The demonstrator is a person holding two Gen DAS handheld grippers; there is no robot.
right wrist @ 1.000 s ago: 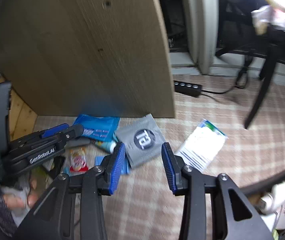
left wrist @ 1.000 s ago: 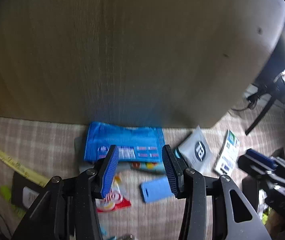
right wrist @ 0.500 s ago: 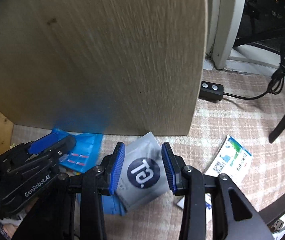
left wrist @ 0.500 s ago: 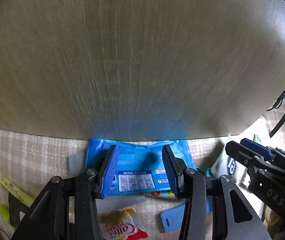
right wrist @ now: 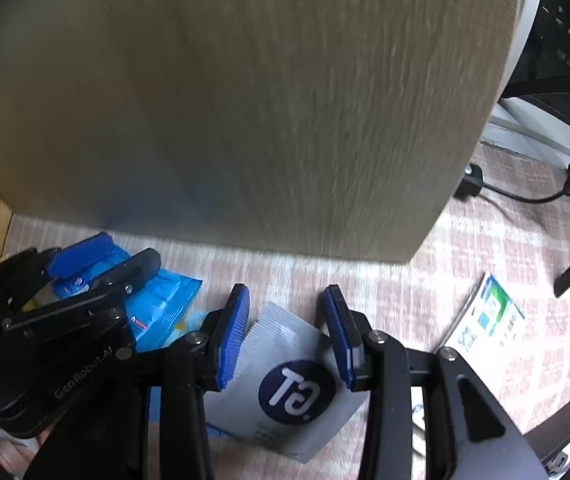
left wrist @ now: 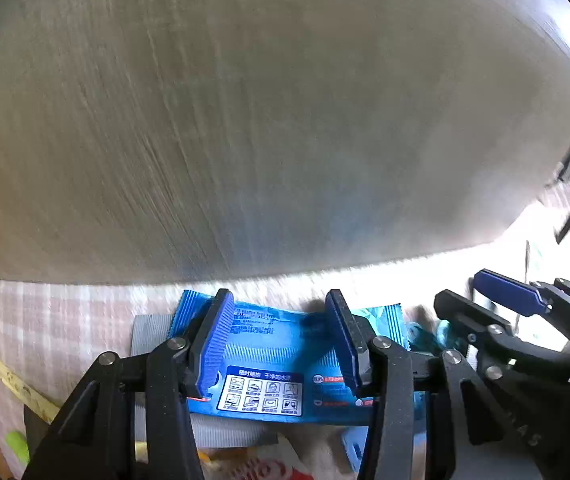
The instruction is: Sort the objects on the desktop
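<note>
My left gripper [left wrist: 281, 340] is open, its jaws straddling a blue wet-wipe packet [left wrist: 273, 368] that lies on a plaid cloth. That packet also shows in the right wrist view [right wrist: 165, 308], under the left gripper [right wrist: 97, 264]. My right gripper [right wrist: 285, 336] is open over a grey sachet with a dark round logo [right wrist: 285, 384]. The right gripper appears at the right of the left wrist view [left wrist: 497, 296]. I cannot tell whether either gripper touches its packet.
A large wooden board [left wrist: 265, 120] stands upright just behind the packets. A white and green leaflet [right wrist: 485, 320] lies to the right. A red snack packet [left wrist: 261, 468], a grey pad [left wrist: 149, 328] and a yellow ruler [left wrist: 9, 380] lie nearby. A power strip [right wrist: 471, 178] and cables sit at the far right.
Both grippers have moved forward and down toward the board. The blue packet now lies between the left jaws and the grey sachet between the right jaws. Both stay open.
</note>
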